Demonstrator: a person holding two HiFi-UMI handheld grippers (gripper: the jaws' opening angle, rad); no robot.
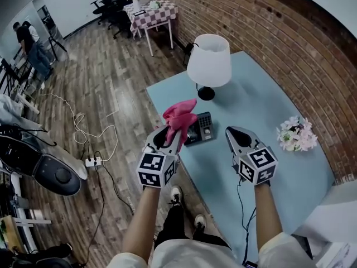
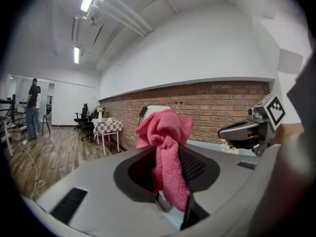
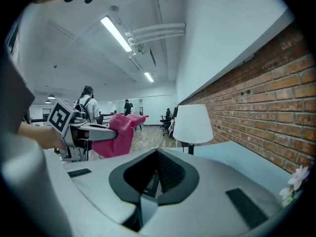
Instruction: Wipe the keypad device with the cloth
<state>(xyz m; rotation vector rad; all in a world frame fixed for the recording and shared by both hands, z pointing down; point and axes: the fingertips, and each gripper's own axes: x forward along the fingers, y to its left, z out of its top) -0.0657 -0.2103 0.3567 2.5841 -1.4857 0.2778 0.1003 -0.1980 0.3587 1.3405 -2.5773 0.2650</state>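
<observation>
A bunched pink cloth (image 1: 180, 118) is clamped in my left gripper (image 1: 169, 134), which hangs over the near left edge of the pale blue table (image 1: 245, 102). In the left gripper view the cloth (image 2: 167, 147) stands up between the jaws and droops over them. The dark keypad device (image 1: 199, 128) lies flat on the table just right of the cloth, partly hidden by it. My right gripper (image 1: 234, 135) hovers to the right of the device, jaws shut and empty. In the right gripper view the cloth (image 3: 118, 132) and left gripper (image 3: 96, 131) show at the left.
A white lamp (image 1: 208, 63) stands behind the device. A bunch of pale flowers (image 1: 297, 134) lies at the table's right. A brick wall (image 1: 268, 21) runs behind. On the wooden floor to the left are cables with a power strip (image 1: 92, 161). A person (image 1: 30, 43) stands far off.
</observation>
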